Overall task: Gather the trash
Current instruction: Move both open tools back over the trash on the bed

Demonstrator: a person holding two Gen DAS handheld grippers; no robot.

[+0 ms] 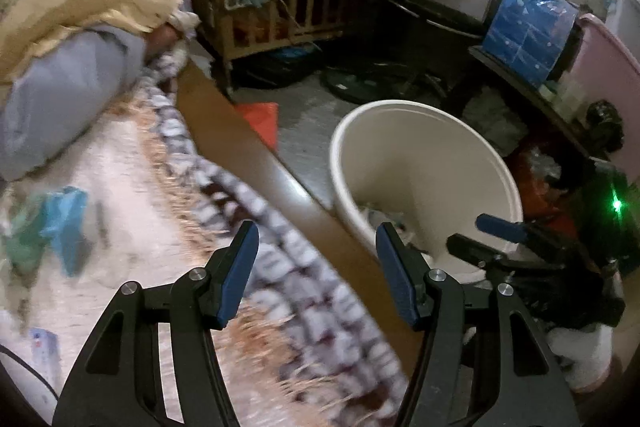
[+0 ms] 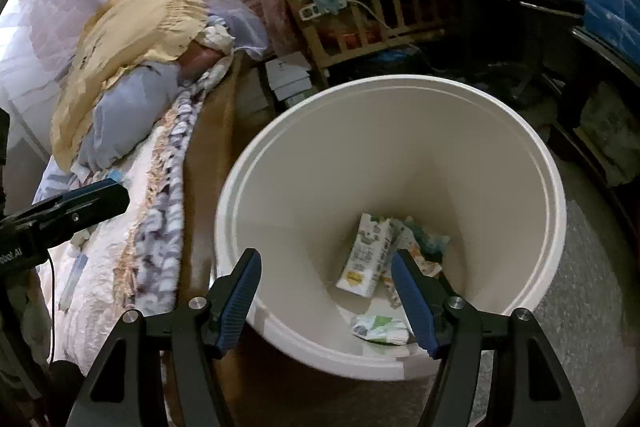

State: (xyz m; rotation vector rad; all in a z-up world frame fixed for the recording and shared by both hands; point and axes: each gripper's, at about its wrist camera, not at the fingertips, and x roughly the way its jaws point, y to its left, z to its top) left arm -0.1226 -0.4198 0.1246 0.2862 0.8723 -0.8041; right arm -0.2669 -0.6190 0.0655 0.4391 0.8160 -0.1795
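Right gripper (image 2: 326,291) hangs over the white bin (image 2: 552,187), jaws apart, nothing between them. A milk carton (image 2: 366,255) lies at the bin bottom with a crumpled wrapper (image 2: 380,327) nearer the rim and more scraps beside the carton. Left gripper (image 1: 318,275) is released too, empty, aimed across the bed edge (image 1: 256,155) toward the bedspread (image 1: 132,187). Trash left on the bed: blue-green wrapper (image 1: 56,223), well apart from the left gripper, and a small blue-white packet (image 1: 44,347) near the lower left. Both are blurred, so I can't tell exactly what they are.

Step in hand, I'd say: go for the next piece. Do it well by keeping the jaws wide until they straddle the wrapper, pinching only the wrapper and not the bedspread, then carrying it fully past the bin rim before letting go. Keep the right gripper clear of the left's path.
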